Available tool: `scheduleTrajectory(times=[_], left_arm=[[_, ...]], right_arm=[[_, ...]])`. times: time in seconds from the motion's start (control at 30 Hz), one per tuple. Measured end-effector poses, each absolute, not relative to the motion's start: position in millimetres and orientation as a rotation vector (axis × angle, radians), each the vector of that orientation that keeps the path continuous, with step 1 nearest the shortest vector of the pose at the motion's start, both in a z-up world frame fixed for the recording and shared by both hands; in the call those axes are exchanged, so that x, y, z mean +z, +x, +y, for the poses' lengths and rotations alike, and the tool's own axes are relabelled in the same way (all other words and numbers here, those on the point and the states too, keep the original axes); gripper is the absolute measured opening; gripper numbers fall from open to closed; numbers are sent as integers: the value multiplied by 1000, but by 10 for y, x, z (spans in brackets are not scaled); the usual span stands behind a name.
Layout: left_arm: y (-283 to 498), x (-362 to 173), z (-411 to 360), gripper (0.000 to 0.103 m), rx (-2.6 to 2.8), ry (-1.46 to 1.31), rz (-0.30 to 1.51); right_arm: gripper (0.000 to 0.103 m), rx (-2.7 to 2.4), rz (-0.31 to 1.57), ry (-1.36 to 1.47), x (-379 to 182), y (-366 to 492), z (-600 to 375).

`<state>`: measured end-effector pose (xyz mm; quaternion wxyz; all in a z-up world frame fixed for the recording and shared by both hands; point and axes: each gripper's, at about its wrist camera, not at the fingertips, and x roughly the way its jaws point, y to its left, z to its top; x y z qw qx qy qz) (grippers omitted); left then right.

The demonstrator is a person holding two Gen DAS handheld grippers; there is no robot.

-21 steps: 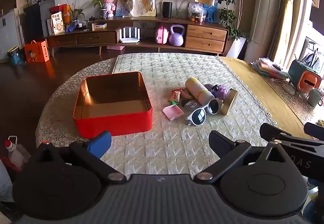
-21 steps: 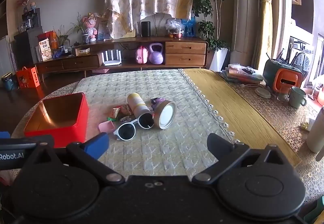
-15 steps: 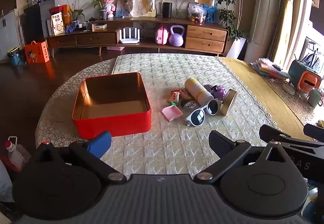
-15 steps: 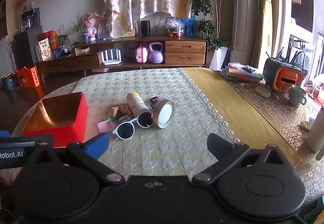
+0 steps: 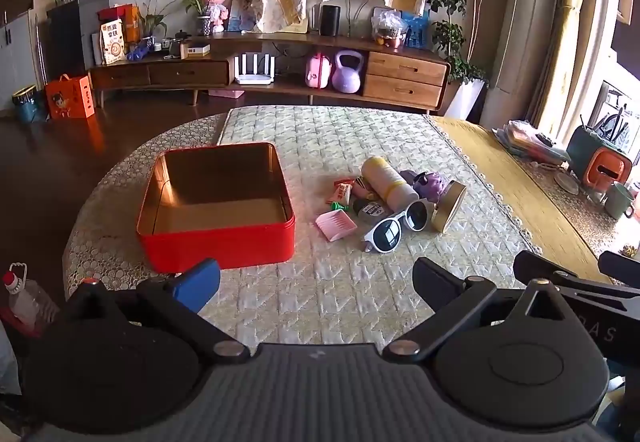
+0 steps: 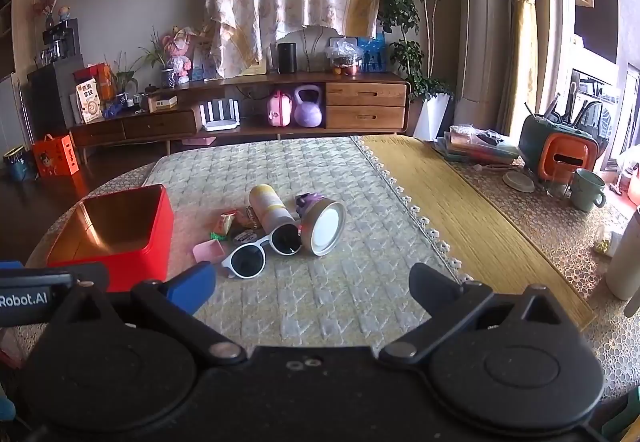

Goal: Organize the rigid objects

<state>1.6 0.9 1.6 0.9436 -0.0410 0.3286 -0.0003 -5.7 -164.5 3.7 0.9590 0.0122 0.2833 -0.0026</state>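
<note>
surface: round table [image 5: 520, 194] wearing quilted cream cloth | lying on it: open red metal tin [image 5: 216, 242], white-framed sunglasses [image 5: 396, 228], pink plastic comb [image 5: 336, 225]

Right view: pile with sunglasses [image 6: 262, 252] and can [image 6: 324, 228] sits slightly higher in frame than before, red tin [image 6: 116, 238] too. Left view: tin [image 5: 216, 210] shifted slightly left and down.
</note>
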Motion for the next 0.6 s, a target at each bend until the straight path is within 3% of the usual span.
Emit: scheduleTrajectory(times=[0.6], left_arm=[[86,5,74,103,12,-119,670]], right_arm=[[103,12,573,28,43,-7,-1624]])
